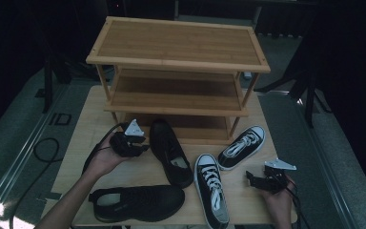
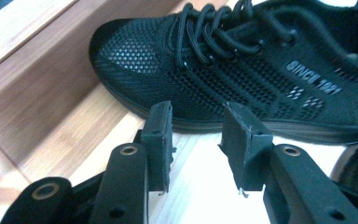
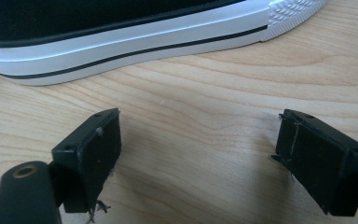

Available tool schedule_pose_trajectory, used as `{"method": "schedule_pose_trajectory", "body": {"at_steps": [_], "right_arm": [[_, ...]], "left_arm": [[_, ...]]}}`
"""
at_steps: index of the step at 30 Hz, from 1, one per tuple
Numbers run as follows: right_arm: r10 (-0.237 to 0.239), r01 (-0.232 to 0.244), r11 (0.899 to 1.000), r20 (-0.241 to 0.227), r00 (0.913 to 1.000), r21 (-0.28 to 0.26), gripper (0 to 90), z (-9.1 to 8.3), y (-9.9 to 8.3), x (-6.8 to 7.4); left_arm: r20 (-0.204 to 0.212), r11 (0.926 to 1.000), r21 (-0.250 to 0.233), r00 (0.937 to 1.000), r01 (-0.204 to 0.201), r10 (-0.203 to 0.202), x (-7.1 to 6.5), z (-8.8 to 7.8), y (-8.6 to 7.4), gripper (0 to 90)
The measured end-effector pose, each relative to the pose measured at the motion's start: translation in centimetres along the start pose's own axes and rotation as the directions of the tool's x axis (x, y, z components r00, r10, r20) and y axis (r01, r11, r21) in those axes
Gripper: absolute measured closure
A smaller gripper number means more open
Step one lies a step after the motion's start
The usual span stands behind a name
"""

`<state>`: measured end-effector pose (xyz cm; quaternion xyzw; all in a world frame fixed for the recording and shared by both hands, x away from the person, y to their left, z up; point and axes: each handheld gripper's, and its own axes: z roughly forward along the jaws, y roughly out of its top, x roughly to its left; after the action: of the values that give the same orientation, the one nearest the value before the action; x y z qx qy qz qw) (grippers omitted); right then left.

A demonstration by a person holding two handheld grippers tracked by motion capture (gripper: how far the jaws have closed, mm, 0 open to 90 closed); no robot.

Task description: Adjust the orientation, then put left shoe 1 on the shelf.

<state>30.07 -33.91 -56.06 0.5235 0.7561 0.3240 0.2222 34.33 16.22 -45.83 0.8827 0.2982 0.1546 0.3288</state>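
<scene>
A black mesh sneaker [image 1: 170, 151] lies on the table with its toe toward the wooden shoe rack [image 1: 176, 71]. My left gripper [image 1: 144, 147] hovers just left of it, open, nothing between its pads. In the left gripper view the same sneaker [image 2: 242, 70] lies just beyond the open left gripper [image 2: 196, 140]. My right gripper [image 1: 250, 176] rests open at the table's right front, beside a black-and-white canvas sneaker [image 1: 212, 189]. The right gripper view has that shoe's white sole [image 3: 130, 42] lying ahead of the open right gripper [image 3: 198, 158].
A second black mesh sneaker [image 1: 138, 202] lies along the front edge. Another black-and-white canvas sneaker [image 1: 242, 146] sits by the rack's right leg. Cables [image 1: 45, 152] trail on the floor at the left. The table [image 1: 88, 124] ends close behind the rack.
</scene>
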Motion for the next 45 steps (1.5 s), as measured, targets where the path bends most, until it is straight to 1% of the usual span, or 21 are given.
{"method": "schedule_pose_trajectory", "body": {"at_steps": [2,3,6,7,8,10,11,12,14,18,22,23,27,33,35,38,39,40,41,43,45], "right_arm": [[0.001,-0.001,1.0,0.0,1.0,0.0,13.9,0.0,0.0,0.0],[0.001,-0.001,1.0,0.0,1.0,0.0,13.9,0.0,0.0,0.0],[0.0,0.0,1.0,0.0,1.0,0.0,13.9,0.0,0.0,0.0],[0.0,0.0,1.0,0.0,1.0,0.0,13.9,0.0,0.0,0.0],[0.0,0.0,1.0,0.0,1.0,0.0,13.9,0.0,0.0,0.0],[0.0,0.0,1.0,0.0,1.0,0.0,13.9,0.0,0.0,0.0],[0.0,0.0,1.0,0.0,1.0,0.0,13.9,0.0,0.0,0.0],[0.0,0.0,1.0,0.0,1.0,0.0,13.9,0.0,0.0,0.0],[0.0,0.0,1.0,0.0,1.0,0.0,13.9,0.0,0.0,0.0],[0.0,0.0,1.0,0.0,1.0,0.0,13.9,0.0,0.0,0.0],[0.001,-0.001,1.0,0.0,1.0,0.0,13.9,0.0,0.0,0.0],[0.001,-0.001,1.0,0.0,1.0,0.0,13.8,0.0,0.0,0.0],[-0.001,0.001,1.0,-0.001,1.0,0.0,13.9,0.0,0.0,0.0],[-0.003,0.003,1.0,0.0,1.0,-0.001,13.9,0.0,0.0,0.0],[-0.001,0.001,1.0,0.0,1.0,-0.001,13.9,0.0,0.0,0.0],[-0.002,0.002,1.0,0.0,1.0,-0.001,13.8,0.0,0.0,0.0],[-0.004,0.004,1.0,0.0,1.0,-0.001,13.8,0.0,0.0,0.0],[-0.004,0.004,1.0,0.0,1.0,-0.001,13.8,0.0,0.0,0.0],[-0.004,0.004,1.0,0.0,1.0,-0.001,13.9,0.0,0.0,0.0],[-0.004,0.004,1.0,0.0,1.0,-0.001,13.9,0.0,0.0,0.0],[-0.004,0.004,1.0,0.0,1.0,-0.001,13.9,0.0,0.0,0.0]], "left_arm": [[-0.008,0.9999,-0.01,0.9999,0.014,-0.014,-0.3,-0.5,0.2,61.0],[-0.005,0.9997,-0.015,0.9998,0.019,-0.02,-0.4,-0.6,0.3,60.8],[-0.007,0.9997,-0.015,0.9998,0.017,-0.017,-1.0,-0.9,0.6,60.6],[-0.002,0.9997,-0.013,0.9998,0.019,-0.019,-1.4,-0.9,0.8,60.6],[-0.002,0.9997,-0.013,0.9998,0.019,-0.019,-1.4,-0.9,0.8,60.6],[0.01,0.9996,-0.007,0.9996,0.026,-0.026,-1.8,-1.0,1.2,60.5],[0.022,0.9997,-0.004,0.9995,0.023,-0.023,-2.4,-0.9,1.5,60.5],[0.022,0.9997,-0.004,0.9995,0.023,-0.023,-2.4,-0.9,1.5,60.5],[0.031,0.9999,0.006,0.9994,0.015,-0.015,-3.0,-0.8,1.8,60.5],[0.047,1.0,0.004,0.9989,-0.001,0.001,-4.2,-0.7,2.3,60.6],[0.064,1.0,0.006,0.9979,0.003,-0.004,-4.9,-0.4,2.8,60.7],[0.062,1.0,0.007,0.9981,0.005,-0.005,-5.0,-0.4,2.9,60.7],[0.055,0.9994,0.006,0.9979,0.035,-0.035,-5.1,-0.1,3.1,60.2],[0.056,0.9963,0.01,0.9948,0.085,-0.085,-5.0,0.5,3.6,60.0],[0.051,0.9952,0.011,0.9939,0.098,-0.098,-5.1,0.7,3.8,57.6],[0.033,0.9935,0.019,0.9931,0.112,-0.113,-5.2,1.2,4.1,55.4],[0.017,0.9933,0.022,0.9933,0.114,-0.114,-5.3,1.4,4.2,52.7],[0.012,0.9928,0.023,0.993,0.117,-0.118,-5.3,1.5,4.3,52.7],[0.013,0.9922,0.021,0.9923,0.123,-0.123,-5.3,1.7,4.4,50.6],[-0.001,0.9906,0.021,0.9908,0.135,-0.135,-5.3,2.0,4.6,49.2],[-0.003,0.9894,0.017,0.9895,0.144,-0.144,-5.4,2.2,4.7,48.5]]}}
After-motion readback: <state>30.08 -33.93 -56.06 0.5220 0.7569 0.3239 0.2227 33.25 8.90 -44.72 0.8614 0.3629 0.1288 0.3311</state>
